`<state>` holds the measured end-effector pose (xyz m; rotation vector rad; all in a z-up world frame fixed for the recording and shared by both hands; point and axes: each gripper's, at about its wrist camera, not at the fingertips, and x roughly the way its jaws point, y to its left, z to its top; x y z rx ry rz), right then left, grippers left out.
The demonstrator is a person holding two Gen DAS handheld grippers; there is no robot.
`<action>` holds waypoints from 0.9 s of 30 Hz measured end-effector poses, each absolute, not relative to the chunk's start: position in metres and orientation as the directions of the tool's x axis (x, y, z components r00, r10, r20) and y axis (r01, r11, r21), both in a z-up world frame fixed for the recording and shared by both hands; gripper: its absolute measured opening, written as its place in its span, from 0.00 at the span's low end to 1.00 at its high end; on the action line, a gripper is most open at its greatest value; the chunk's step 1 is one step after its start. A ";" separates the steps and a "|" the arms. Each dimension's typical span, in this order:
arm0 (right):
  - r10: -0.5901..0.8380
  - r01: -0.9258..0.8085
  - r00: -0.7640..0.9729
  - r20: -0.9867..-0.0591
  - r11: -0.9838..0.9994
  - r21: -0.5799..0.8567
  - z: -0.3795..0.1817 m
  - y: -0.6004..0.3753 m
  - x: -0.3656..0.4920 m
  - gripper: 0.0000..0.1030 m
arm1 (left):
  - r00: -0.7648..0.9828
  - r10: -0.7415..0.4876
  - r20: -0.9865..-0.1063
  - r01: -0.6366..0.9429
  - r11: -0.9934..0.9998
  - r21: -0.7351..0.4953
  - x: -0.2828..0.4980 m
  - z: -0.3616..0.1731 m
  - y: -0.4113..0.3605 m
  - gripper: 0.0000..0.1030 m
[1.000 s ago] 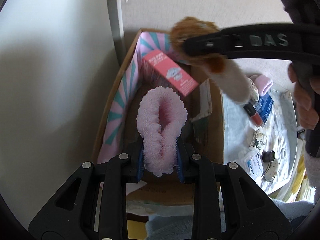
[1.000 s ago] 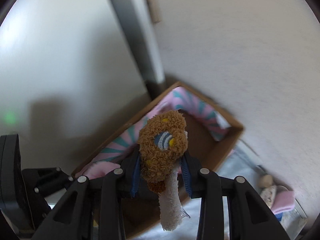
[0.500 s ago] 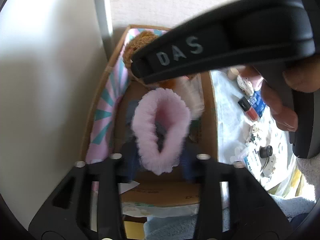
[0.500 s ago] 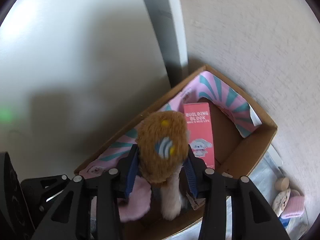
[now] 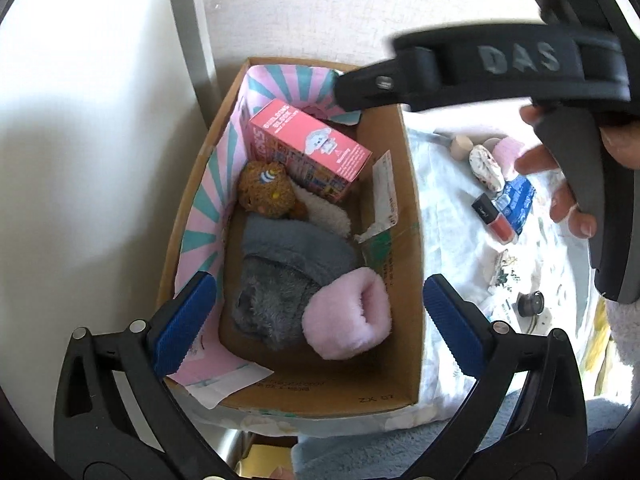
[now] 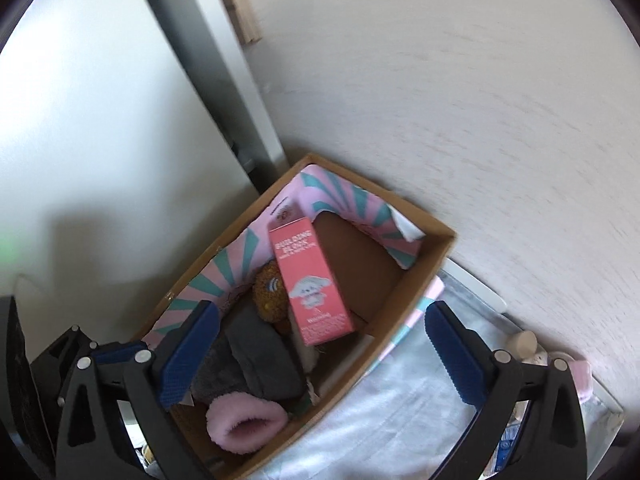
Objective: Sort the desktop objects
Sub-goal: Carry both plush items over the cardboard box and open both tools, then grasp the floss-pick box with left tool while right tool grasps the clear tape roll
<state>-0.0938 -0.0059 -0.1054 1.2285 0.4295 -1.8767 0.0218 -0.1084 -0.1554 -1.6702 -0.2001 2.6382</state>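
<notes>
A cardboard box (image 5: 404, 184) with a pink and teal striped lining stands against the wall; it also shows in the right wrist view (image 6: 436, 244). Inside lie a fluffy pink sock (image 5: 348, 316) (image 6: 244, 424), a brown plush sock with a white cuff (image 5: 266, 194) (image 6: 272, 294), grey fuzzy socks (image 5: 288, 268) (image 6: 260, 360) and a pink toy carton (image 5: 308, 148) (image 6: 310, 284). My left gripper (image 5: 318, 320) is open and empty above the box's near end. My right gripper (image 6: 324, 354) is open and empty above the box; its body (image 5: 500, 68) crosses the left wrist view.
To the right of the box, on a pale cloth (image 5: 448, 216), lie small items: a red nail polish bottle (image 5: 494, 218), a blue packet (image 5: 518, 198), a pink pad (image 5: 508, 152) and a wooden stopper (image 5: 462, 148). A white wall and grey post (image 6: 192, 64) stand behind the box.
Both grippers have opened. The pink sock dropped from my left gripper into the box, and the brown plush sock dropped from my right gripper into it. Both grippers have drawn back.
</notes>
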 end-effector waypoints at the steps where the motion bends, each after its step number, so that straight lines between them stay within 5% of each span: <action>1: -0.466 0.781 -0.179 -0.867 -0.602 0.162 -0.101 0.002 -0.096 0.99 | -0.436 0.086 -0.896 0.051 -0.991 -0.120 0.021 -0.152 -0.109 1.00; 17: -0.339 0.619 -0.371 -0.865 -0.784 0.042 -0.041 0.174 -0.120 1.00 | -0.504 0.135 -0.853 -0.068 -0.991 -0.116 0.006 -0.080 -0.096 1.00; 27: -0.230 0.495 -0.453 -0.861 -0.869 -0.028 -0.046 0.284 -0.105 0.99 | -0.542 0.257 -0.800 -0.311 -0.946 -0.094 0.014 -0.060 -0.017 1.00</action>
